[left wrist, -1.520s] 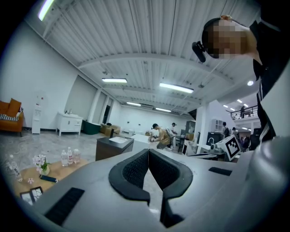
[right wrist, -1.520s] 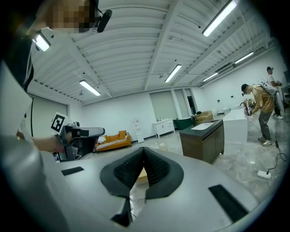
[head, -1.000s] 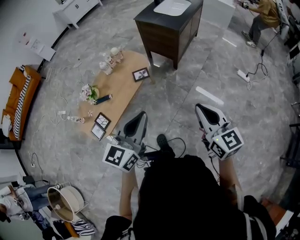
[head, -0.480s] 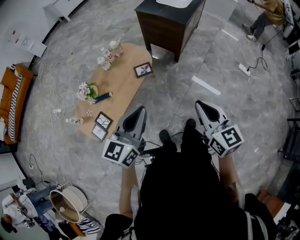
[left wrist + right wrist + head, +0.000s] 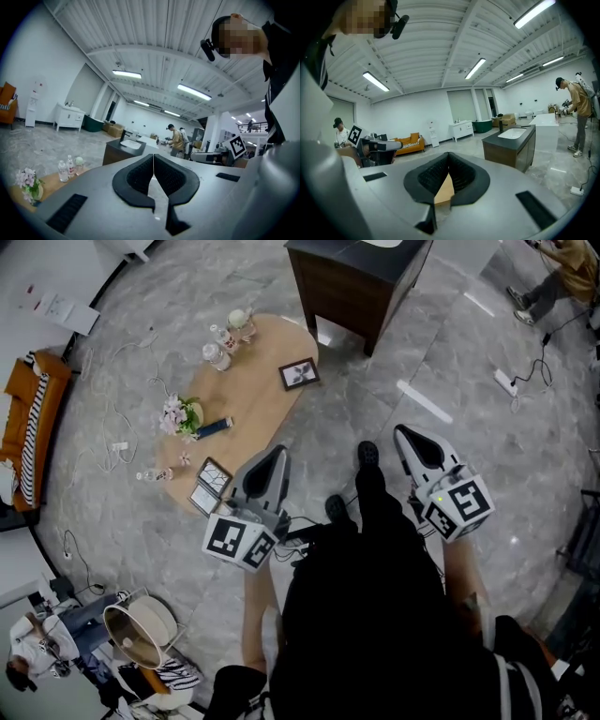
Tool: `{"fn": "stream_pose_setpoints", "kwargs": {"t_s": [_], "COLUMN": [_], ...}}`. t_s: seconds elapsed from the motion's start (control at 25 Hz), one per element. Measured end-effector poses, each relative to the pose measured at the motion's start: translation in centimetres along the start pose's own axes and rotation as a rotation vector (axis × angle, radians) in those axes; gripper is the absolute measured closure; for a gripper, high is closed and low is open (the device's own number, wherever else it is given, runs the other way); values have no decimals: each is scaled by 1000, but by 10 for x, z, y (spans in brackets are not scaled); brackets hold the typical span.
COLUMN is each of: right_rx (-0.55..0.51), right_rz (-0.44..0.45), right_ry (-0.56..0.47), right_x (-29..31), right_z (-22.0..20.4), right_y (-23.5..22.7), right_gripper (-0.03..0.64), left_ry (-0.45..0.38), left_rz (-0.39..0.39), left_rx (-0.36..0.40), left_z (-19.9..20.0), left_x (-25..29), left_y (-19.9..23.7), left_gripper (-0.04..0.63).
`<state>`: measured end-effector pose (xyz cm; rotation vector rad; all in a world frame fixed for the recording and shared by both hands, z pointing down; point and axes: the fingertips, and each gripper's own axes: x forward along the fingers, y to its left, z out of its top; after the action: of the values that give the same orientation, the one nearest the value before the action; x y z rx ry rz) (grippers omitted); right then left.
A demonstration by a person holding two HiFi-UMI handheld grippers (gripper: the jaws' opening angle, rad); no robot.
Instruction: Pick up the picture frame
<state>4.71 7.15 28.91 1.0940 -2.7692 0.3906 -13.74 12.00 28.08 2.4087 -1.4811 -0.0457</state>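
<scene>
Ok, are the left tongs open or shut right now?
Shut. In the left gripper view the left tongs have their pads pressed together along a line, with nothing held between them.

Head view steeply down from above, gripper views level (wide-angle), all sharing dark cabinet [image 5: 347, 292]

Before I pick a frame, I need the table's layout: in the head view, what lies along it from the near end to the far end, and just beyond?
pair of picture frames → flower bunch → single picture frame → bottles → dark cabinet
</scene>
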Motion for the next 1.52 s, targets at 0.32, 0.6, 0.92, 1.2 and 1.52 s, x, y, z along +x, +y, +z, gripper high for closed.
{"fn": "stream_pose_setpoints", "kwargs": {"t_s": [0.32,0.6,0.92,1.2,1.52], "right_rx": [1,-1,17,16,-4], "right_rz": [92,176,251,248,179], "right_ry": [-18,-5,77,115,164], "right_x": [57,95,123,148,182], "right_z": [31,42,24,16,-13], "right_y": [-69,-127,-149,-146,-147], "right_gripper": [604,604,604,604,604], "left_ry": [18,4,42,88,141], "left_rz": [67,152,212,160,95], "left_rx": [42,13,-37,-119,-183], "left_z": [33,34,21,-17,-83], "left_x": [76,128,158,185,233], "left_y": [19,31,50,83,139], "left_gripper": [580,580,580,580,580]}}
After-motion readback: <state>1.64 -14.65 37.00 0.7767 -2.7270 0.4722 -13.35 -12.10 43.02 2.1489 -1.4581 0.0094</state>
